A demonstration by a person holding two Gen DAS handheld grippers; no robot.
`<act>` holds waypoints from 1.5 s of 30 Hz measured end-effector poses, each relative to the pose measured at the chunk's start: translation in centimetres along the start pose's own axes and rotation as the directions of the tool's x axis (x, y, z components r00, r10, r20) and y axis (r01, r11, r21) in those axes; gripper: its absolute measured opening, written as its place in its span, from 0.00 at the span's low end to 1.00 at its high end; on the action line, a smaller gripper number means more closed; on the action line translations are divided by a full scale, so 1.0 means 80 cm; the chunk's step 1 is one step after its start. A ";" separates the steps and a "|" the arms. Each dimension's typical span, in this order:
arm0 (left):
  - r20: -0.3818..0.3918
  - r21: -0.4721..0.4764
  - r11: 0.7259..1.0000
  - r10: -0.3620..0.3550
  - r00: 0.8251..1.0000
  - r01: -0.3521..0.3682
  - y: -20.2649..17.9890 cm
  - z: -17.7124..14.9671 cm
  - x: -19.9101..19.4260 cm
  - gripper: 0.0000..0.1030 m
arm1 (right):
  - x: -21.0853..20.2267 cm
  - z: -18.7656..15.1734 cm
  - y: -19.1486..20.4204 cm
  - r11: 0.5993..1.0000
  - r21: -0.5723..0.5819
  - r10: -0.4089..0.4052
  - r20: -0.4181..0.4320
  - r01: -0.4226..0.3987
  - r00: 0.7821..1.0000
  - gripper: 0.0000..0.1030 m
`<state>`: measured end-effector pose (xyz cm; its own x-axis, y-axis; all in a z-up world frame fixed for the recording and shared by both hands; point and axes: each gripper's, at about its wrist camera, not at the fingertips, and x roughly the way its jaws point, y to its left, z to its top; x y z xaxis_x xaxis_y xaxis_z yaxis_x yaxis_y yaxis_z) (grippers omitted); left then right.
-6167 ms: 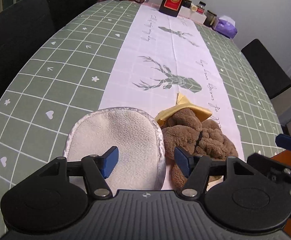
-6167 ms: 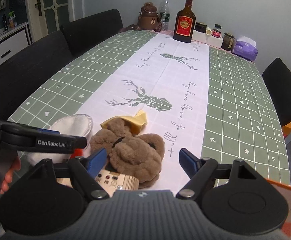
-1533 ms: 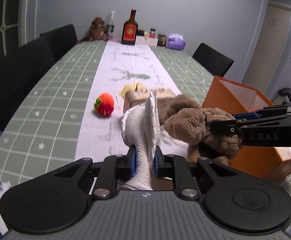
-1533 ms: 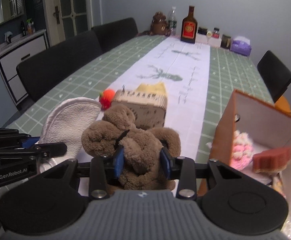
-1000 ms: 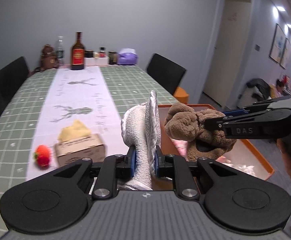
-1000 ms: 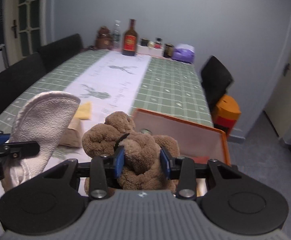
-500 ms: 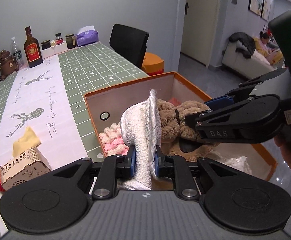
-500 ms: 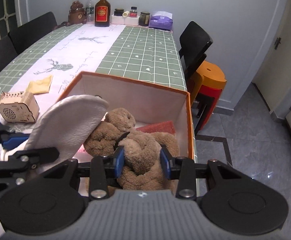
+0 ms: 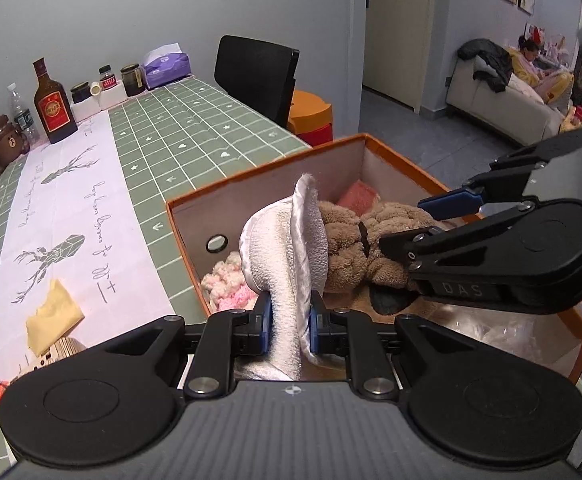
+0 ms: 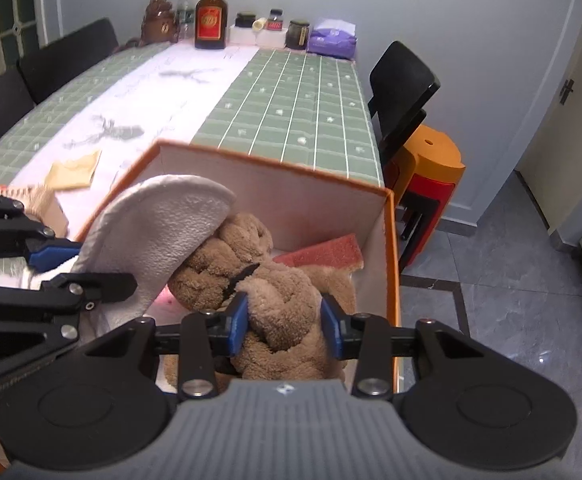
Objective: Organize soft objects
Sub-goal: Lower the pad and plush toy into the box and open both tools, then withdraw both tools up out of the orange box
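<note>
My left gripper (image 9: pixel 289 322) is shut on a white fleece pad (image 9: pixel 283 248) with a silvery rim, held upright over the orange box (image 9: pixel 403 160). The pad also shows in the right wrist view (image 10: pixel 151 236). My right gripper (image 10: pixel 285 326) is shut on a brown plush toy (image 10: pixel 279 304), held inside the orange box (image 10: pixel 389 240) beside the pad. The plush also shows in the left wrist view (image 9: pixel 355 240). In the box lie a pink-and-cream fluffy item (image 9: pixel 227 284) and a pink sponge (image 10: pixel 323 254).
The box stands at the edge of a long table with a green checked cloth (image 9: pixel 195 120). A yellow cloth (image 9: pixel 53 314), a wooden radio box (image 9: pixel 51 354), a bottle (image 9: pixel 51 106) and jars are on the table. A black chair (image 10: pixel 401 88) and orange stool (image 10: pixel 427 168) stand beside it.
Both grippers swung from the table to the orange box carrying the pad and the plush. Over the last half second they lowered slightly into the box. Both stay shut.
</note>
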<state>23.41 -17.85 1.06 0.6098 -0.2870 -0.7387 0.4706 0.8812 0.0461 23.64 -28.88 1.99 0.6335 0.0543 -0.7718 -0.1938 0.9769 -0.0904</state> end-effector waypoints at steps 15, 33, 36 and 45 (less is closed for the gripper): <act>-0.172 0.127 0.988 -0.067 0.983 0.090 -0.025 -0.013 -0.004 0.20 | -0.021 -0.027 0.010 0.996 -0.071 0.043 -0.101 -0.051 0.994 0.27; -0.241 0.135 0.986 -0.067 0.968 0.102 -0.028 -0.026 0.016 0.40 | -0.019 -0.042 0.011 0.998 -0.049 0.024 -0.106 -0.030 0.994 0.31; -0.188 0.117 0.988 -0.078 0.979 0.101 -0.022 -0.026 -0.001 0.55 | -0.026 -0.041 0.013 0.998 -0.053 0.014 -0.096 -0.019 0.995 0.37; 0.072 0.015 0.997 -0.072 0.995 0.071 0.000 -0.057 -0.070 0.58 | -0.067 -0.051 0.047 0.995 -0.094 -0.031 0.013 0.032 0.999 0.63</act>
<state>17.08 -14.55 2.16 0.6190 -0.3759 -0.6896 0.5222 0.8528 0.0040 16.50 -26.35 3.21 0.6487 0.0264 -0.7606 -0.2426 0.9544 -0.1738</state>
